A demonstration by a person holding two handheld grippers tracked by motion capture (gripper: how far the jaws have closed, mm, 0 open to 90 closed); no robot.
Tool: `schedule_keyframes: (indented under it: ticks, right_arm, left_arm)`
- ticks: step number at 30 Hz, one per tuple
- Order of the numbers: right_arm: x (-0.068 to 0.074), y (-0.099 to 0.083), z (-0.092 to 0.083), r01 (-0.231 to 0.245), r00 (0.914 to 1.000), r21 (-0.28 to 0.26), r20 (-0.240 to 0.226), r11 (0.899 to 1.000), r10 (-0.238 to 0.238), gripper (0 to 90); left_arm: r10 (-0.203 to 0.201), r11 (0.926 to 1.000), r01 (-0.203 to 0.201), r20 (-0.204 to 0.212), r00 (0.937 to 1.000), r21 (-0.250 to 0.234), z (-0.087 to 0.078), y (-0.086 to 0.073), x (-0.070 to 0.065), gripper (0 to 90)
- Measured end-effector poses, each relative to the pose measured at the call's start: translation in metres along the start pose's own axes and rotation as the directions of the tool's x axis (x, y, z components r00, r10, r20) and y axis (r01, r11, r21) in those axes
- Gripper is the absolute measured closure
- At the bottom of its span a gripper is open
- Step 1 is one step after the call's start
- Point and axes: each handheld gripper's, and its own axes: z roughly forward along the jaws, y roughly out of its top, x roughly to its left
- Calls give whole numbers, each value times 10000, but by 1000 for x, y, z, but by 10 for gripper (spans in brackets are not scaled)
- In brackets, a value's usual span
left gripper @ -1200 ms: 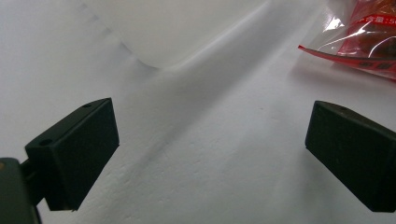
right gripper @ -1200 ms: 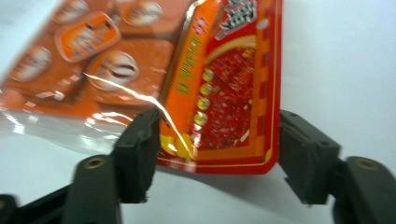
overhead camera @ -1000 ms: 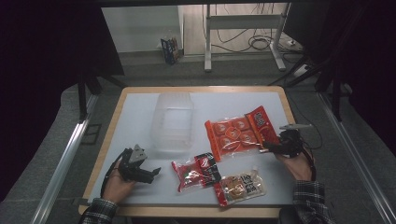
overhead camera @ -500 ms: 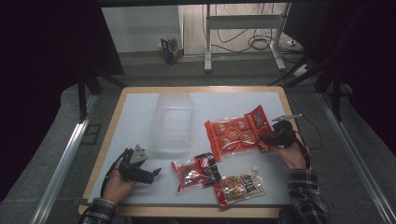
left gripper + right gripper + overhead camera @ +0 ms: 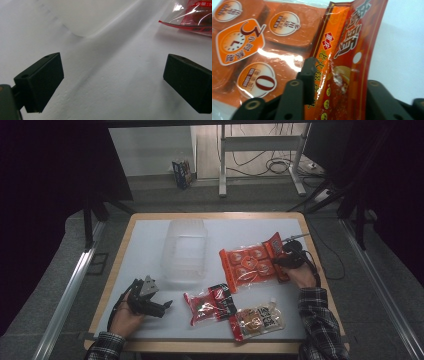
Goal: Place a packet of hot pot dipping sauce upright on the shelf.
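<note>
Snack packets for the clear plastic bin [image 5: 184, 251], none yet inside: orange packet [image 5: 250, 264] right of the bin, its edge pinched as the right gripper [image 5: 286, 260] jaws have just been closing; two smaller packets lie nearer; left gripper [image 5: 159, 306] wide, empty.

Between my left gripper [image 5: 161, 306] and the clear plastic bin [image 5: 185, 251] the white table [image 5: 145, 240] lies bare, so I can pass there. To that gripper's right the small red packet [image 5: 210, 304] blocks the way, with the brown packet [image 5: 257, 319] just beyond it. My right gripper [image 5: 280, 262] sits over the edge of the big orange packet [image 5: 247, 265], with bare table along the right rim.
</note>
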Motion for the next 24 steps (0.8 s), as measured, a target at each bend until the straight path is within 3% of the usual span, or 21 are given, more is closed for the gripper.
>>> schedule_keyframes:
  ticks: [3, 5, 8, 9, 16, 24]
  right_arm:
    - [-2, 1, 1, -69, 10000, 348, -63, 9994, 71, 840]
    - [-4, 1, 1, -102, 9998, 399, -175, 9992, 109, 879]
    - [-6, 2, -1, -302, 9988, 359, -369, 9989, 315, 883]
    - [-5, 2, -4, -62, 9996, 273, -283, 9996, 70, 883]
    - [6, 15, -27, 474, 9988, -267, 111, 9985, -471, 884]
    - [22, 37, -60, 991, 9950, -861, 14, 9913, -994, 884]
  left_arm:
    - [13, 10000, -13, 46, 10000, -30, 0, 0, 0, 29]
    - [-16, 10000, 17, 110, 9999, -83, -1, 0, 0, 29]
    - [-170, 9996, 176, 286, 9994, -223, -2, 0, 2, 29]
    - [-275, 9990, 285, 303, 9992, -333, -3, 0, 3, 29]
    - [-497, 9971, 522, 453, 9977, -554, -5, 0, 6, 29]
    - [-565, 9958, 601, 520, 9970, -690, -6, 0, 6, 29]
